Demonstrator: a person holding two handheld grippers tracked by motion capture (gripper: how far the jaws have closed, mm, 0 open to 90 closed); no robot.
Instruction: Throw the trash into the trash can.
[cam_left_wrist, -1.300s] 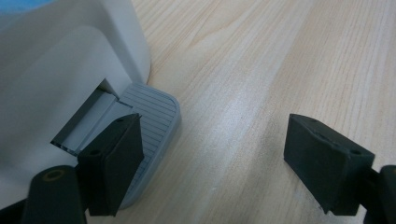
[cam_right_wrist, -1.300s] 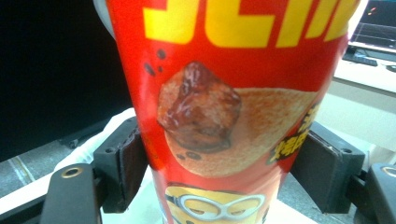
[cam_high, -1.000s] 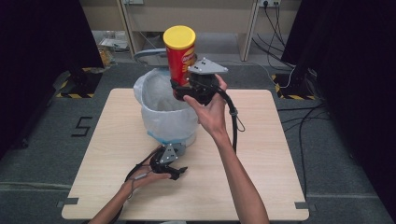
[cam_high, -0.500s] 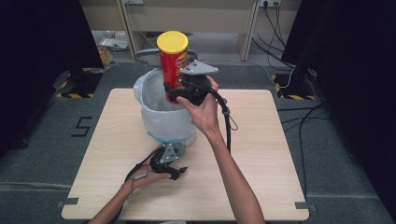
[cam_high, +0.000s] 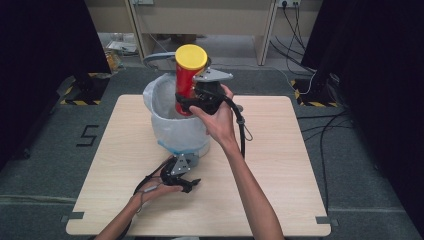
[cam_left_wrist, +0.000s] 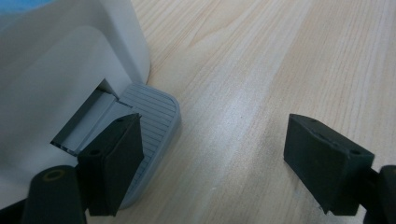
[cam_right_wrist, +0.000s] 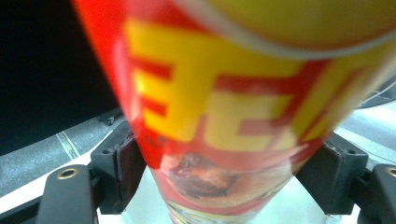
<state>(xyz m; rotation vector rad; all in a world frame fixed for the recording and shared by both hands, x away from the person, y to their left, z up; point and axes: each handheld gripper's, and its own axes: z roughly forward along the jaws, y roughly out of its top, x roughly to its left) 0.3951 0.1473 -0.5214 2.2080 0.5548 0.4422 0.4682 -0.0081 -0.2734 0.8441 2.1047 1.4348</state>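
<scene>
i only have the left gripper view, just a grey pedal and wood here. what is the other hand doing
Observer: The right tongs are shut on a red chip can with a yellow lid, upright above the pedal bin.
Operator: is the bin open
Observer: Yes, its grey lid stands raised behind the white bag liner.
Operator: where do my left tongs sit on the table
Observer: The left tongs are open, low on the wooden table at the bin's near side, by its foot pedal.
</scene>
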